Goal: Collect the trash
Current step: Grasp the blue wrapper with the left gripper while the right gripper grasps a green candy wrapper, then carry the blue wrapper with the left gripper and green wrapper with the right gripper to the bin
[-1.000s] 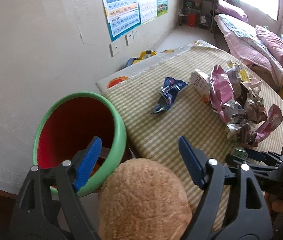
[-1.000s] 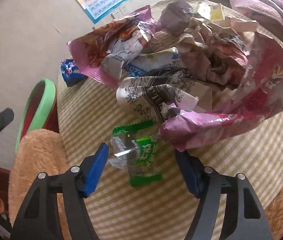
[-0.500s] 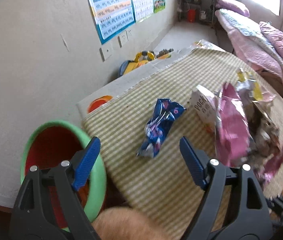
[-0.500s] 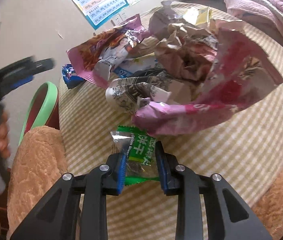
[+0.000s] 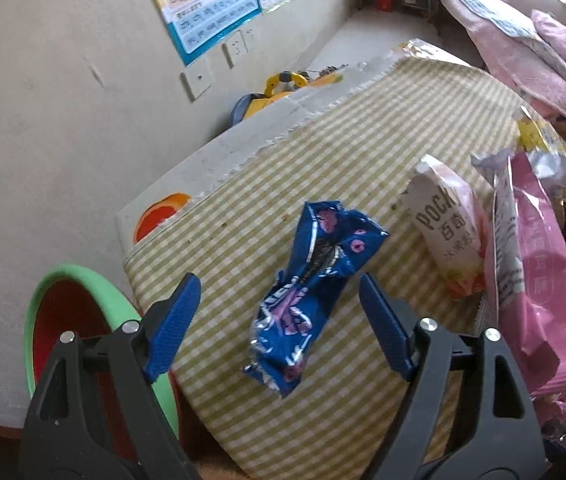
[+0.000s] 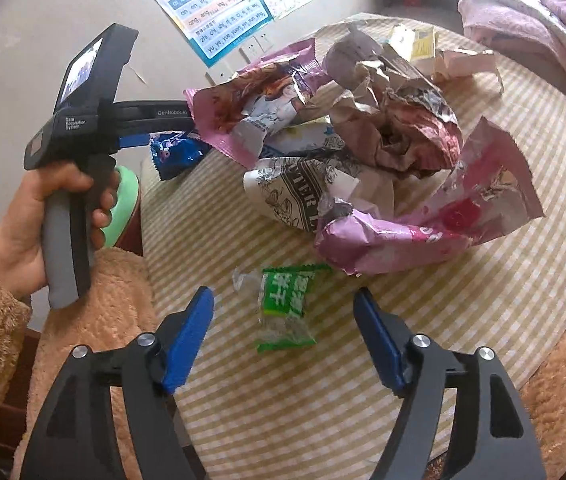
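A crumpled blue snack wrapper [image 5: 311, 292] lies on the checked tablecloth [image 5: 343, 152]. My left gripper [image 5: 275, 284] hangs just above it, open, one finger on each side and neither touching. A small green candy wrapper [image 6: 283, 304] lies flat on the cloth near the table's front edge. My right gripper [image 6: 283, 298] straddles it with its jaws opening, and the pads stand clear of the wrapper. A round bin with a green rim [image 5: 79, 272] and a red inside stands at the table's left edge.
A heap of crumpled pink, silver and printed wrappers [image 6: 383, 140] fills the middle of the table, with a Pocky box [image 5: 447, 232] at its left. A hand [image 6: 39, 216] in a fuzzy brown sleeve holds the left gripper's handle. A wall is at the left, a bed at the back right.
The left gripper moved from beside the bin out over the blue wrapper. The right gripper closed on the green wrapper, then opened again, and the wrapper lies on the cloth.
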